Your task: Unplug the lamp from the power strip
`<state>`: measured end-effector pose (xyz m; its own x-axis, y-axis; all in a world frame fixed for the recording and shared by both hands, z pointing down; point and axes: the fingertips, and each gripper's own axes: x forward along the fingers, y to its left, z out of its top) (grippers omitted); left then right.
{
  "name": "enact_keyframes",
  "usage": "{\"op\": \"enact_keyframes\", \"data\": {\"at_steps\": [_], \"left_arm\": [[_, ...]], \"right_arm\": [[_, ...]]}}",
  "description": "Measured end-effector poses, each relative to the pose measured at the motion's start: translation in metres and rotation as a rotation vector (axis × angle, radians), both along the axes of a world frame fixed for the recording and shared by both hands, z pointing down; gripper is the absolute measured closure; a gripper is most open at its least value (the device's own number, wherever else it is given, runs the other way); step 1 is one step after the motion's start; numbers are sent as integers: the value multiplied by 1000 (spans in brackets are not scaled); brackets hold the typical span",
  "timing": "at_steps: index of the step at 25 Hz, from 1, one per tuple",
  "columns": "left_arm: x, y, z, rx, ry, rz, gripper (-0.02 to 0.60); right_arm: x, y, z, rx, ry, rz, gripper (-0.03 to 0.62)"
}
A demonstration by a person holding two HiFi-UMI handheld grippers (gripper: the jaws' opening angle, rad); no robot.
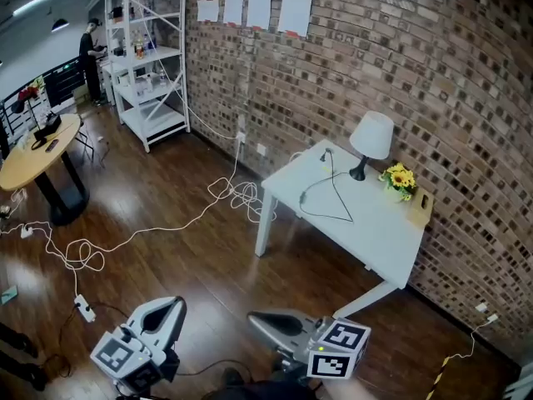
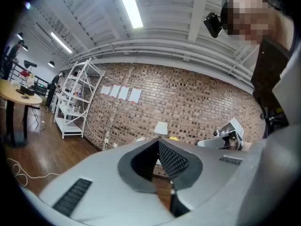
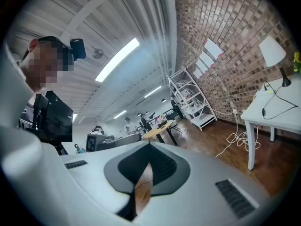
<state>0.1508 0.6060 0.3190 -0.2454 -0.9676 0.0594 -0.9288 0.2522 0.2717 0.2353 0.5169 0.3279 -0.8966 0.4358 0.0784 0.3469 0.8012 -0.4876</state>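
Though far off, lamp [image 1: 371, 140] apparently upright.

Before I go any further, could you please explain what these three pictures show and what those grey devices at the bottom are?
A person holds a pair of tongs in each hand; there is no robot arm. The head view looks down from a camera on the person's head and shows the left tongs and the right tongs. The other two pictures come from cameras riding on each pair, looking along its jaws. Both pairs are shut and hold nothing. Across the room, a white table carries a lamp, yellow flowers and a black cord.
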Motion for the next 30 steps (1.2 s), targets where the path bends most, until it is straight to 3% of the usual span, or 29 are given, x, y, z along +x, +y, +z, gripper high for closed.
{"op": "enact_keyframes", "data": {"at_steps": [8, 18, 30], "left_arm": [[12, -31, 3, -48, -20, 37, 571], [25, -135, -13, -74, -92, 69, 571], [45, -213, -12, -147, -105, 32, 571]], "right_arm": [[2, -23, 10, -38, 9, -2, 603], [13, -132, 4, -106, -47, 42, 602], [27, -203, 5, -116, -96, -42, 602]]}}
